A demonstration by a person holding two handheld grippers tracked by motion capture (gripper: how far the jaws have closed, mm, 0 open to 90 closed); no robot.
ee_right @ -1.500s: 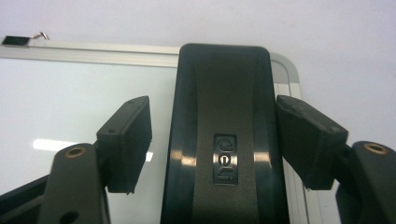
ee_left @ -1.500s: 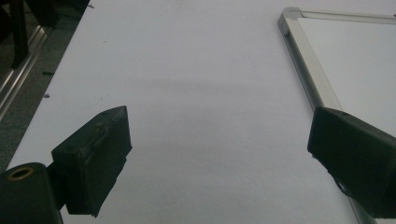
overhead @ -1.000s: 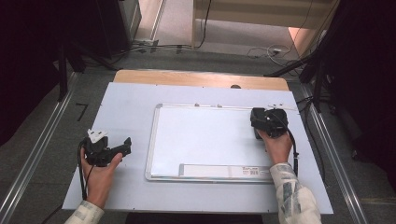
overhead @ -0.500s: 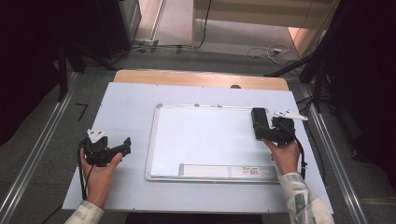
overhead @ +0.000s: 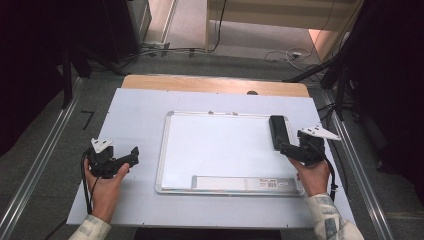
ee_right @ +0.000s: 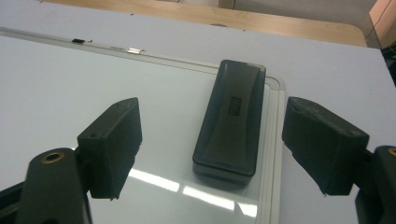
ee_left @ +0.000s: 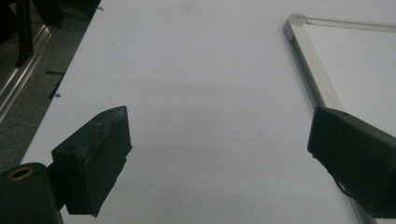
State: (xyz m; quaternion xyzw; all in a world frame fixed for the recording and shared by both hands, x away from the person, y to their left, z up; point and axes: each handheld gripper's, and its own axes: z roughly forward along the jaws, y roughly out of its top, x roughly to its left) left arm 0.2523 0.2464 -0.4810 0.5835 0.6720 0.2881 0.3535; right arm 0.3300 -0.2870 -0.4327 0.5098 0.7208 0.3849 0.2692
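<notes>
The black whiteboard eraser (ee_right: 231, 121) lies flat along the right edge of the whiteboard (overhead: 220, 150), free between our right gripper's (ee_right: 212, 149) wide jaws, nothing blocking it, while our left gripper (ee_left: 219, 163) rests wide and empty on the white tabletop (overhead: 135, 115).

Whiteboard (overhead: 220, 147): glossy smooth white face, throws glare near my right jaws; frame looks brushed silver metal, matt sheen. Eraser (ee_right: 231, 122): dark plastic shell, smooth, semi-gloss with soft highlights along the edges. My right gripper (ee_right: 210, 144): black jaws, matt plastic, pads look slightly rubbery. My left gripper (ee_left: 219, 158): same matt black, faintly grainy. Table sheet (overhead: 140, 115): pale, flat, matt, paper or laminate, can't tell. Far table edge (overhead: 200, 82): bare wood, matt.
</notes>
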